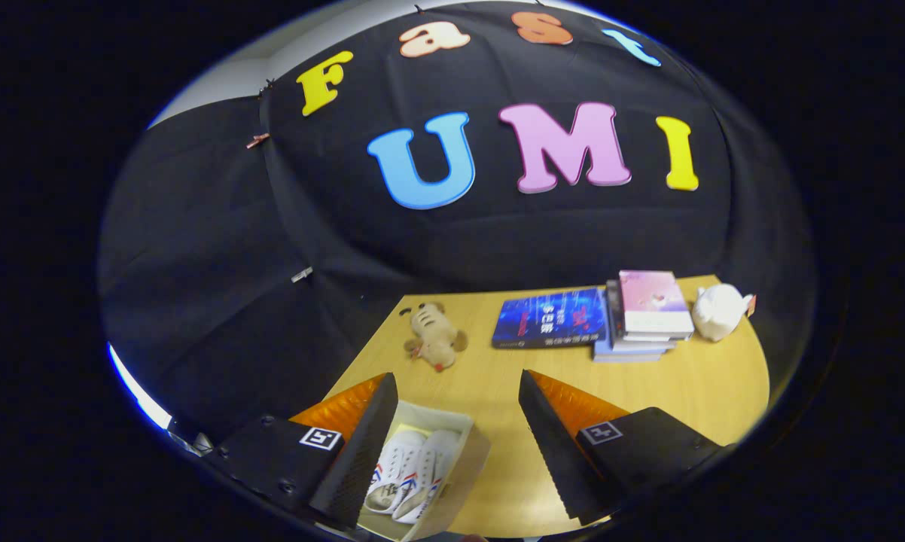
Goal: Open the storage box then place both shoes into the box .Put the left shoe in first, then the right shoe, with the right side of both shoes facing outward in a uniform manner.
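while tongs (452, 452) hang wide open, empty, box (464, 452) with both shoes (411, 474) sits between fingers near table (686, 391) edge.

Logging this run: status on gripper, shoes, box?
Gripper open, holding nothing. Both shoes in open storage box, between fingers. Nothing blocking; plush toy and books lie beyond.

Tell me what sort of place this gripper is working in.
Probably a staged recording booth, not a home: a black cloth wall backs a light wooden table set with a stack of books and an open white box holding white shoes. The gripper hangs open above.
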`<control>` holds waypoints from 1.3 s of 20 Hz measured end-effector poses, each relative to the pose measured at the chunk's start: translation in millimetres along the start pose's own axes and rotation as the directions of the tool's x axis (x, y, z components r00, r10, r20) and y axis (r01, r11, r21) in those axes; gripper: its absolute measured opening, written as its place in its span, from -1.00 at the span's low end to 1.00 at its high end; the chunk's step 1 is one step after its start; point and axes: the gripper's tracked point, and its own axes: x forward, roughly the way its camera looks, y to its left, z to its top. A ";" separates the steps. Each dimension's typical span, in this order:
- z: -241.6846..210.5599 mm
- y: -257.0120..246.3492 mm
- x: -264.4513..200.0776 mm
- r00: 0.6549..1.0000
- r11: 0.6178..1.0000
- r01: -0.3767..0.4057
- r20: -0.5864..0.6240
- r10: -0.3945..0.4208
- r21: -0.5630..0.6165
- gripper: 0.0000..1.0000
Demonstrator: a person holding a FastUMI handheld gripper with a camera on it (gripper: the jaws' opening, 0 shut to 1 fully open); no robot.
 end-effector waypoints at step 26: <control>119.2 -283.1 -151.5 0.920 0.949 0.309 0.271 -0.284 -0.055 0.97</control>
